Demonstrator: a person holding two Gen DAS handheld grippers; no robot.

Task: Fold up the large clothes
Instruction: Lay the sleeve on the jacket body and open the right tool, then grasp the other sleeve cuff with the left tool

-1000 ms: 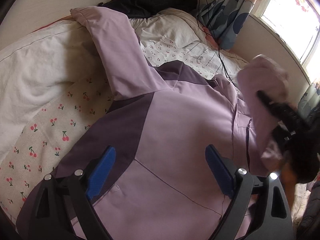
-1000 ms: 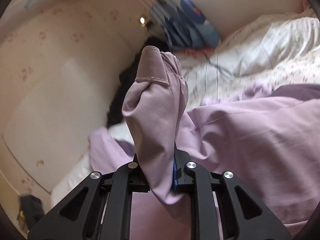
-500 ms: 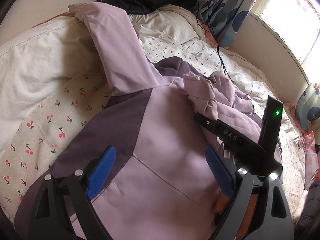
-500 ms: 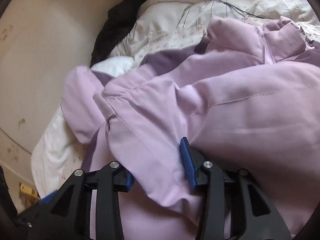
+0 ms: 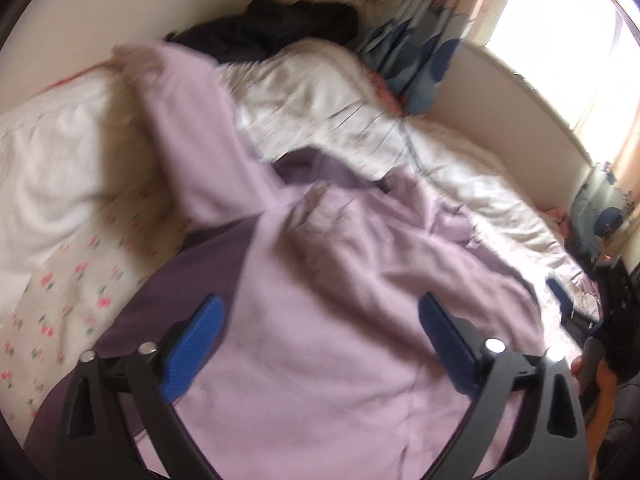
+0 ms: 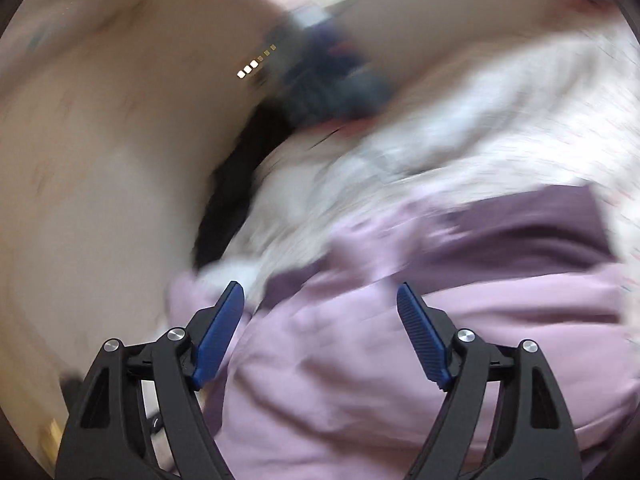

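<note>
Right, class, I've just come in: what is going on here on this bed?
A person with a tool in each hand is folding a lilac jacket spread on a bed. At this moment neither tool grips it: the left tool and the right tool both hover open above the cloth. One sleeve lies stretched out toward the wall, not yet folded in, while the other side is bunched over the body. A dark garment lies near the wall. Both views are blurred.

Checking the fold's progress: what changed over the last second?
The right tongs carried the sleeve over onto the lilac jacket, released it and opened. The left tongs stayed open above the jacket; the other sleeve still stretches away.
</note>
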